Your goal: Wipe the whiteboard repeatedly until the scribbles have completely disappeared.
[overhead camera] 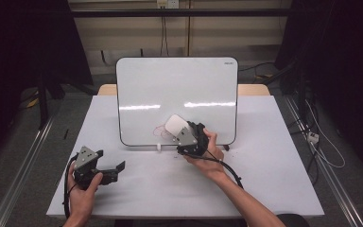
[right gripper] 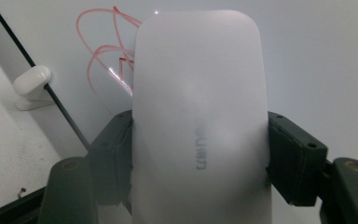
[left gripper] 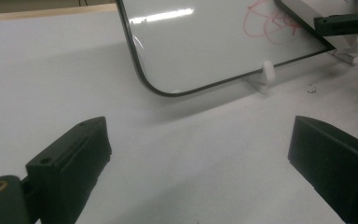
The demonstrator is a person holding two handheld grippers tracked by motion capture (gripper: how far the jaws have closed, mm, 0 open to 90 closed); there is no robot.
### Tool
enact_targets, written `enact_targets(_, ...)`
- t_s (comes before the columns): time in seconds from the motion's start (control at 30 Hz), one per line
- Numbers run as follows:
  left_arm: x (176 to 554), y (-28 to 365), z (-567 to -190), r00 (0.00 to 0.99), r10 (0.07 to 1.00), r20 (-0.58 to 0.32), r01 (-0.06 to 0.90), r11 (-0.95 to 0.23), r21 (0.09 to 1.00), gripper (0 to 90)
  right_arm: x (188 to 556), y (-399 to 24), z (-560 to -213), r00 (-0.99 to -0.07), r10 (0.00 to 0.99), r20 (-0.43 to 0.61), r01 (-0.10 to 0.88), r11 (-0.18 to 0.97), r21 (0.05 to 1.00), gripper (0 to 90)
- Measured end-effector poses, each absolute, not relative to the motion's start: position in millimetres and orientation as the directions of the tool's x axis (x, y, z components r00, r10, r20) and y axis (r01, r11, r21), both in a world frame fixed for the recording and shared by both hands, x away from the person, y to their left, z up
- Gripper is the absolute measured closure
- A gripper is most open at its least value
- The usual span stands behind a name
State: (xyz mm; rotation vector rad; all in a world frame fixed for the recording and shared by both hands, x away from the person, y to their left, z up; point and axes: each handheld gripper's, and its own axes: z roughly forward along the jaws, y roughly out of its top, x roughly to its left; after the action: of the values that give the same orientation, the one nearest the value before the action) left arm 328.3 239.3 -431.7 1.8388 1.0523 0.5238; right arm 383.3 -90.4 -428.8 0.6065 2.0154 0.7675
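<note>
The big white counter [overhead camera: 274, 179] carries everything, and much of its top is bare. A wooden edge peeks out behind it.

Next in size is the whiteboard [overhead camera: 179, 90]. It stands tilted back near the far side of the counter, with a thin dark rim and round corners. Bright light stripes shine across its middle. Low on the board there are red scribbles [overhead camera: 159, 130], loops drawn one over another. A small white clip [overhead camera: 157, 147] holds up the bottom edge of the board.

The right claw [overhead camera: 178, 131] is up against the lower part of the board. Its two black jaws squeeze a white eraser [right gripper: 200, 116] from both sides, so it is holding the eraser tight. The eraser is a long block with round corners and faint grey letters on its back. It lies against the board, just beside the red scribbles and partly over them, so it hides some of the loops. The person's right hand [overhead camera: 210, 153] wraps around that claw, and a black cable trails back from it.

The left claw [overhead camera: 116, 171] rests low on the counter, well apart from the board, at the near left. Its jaws stand wide with only bare counter between them. The left hand [overhead camera: 82, 187] grips it from behind.

Tiny dark specks [left gripper: 312, 88] lie on the counter near the board's foot.
</note>
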Motion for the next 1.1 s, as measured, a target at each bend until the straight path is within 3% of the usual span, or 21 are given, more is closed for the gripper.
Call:
enact_targets(0.63, 327, 240, -432, 0.539, 0.839, -0.075, 0.445, -0.208, 0.871, 5.3, 400, -153, -402, -0.373, 0.809, -0.455, 0.226, 0.555, 0.801, 31.6)
enact_targets(1.1, 329, 236, -432, 0.547, 0.834, -0.072, 0.445, -0.217, 0.869, 5.3, 398, -142, -404, -0.337, 0.821, -0.461, 0.226, 0.546, 0.806, 31.5)
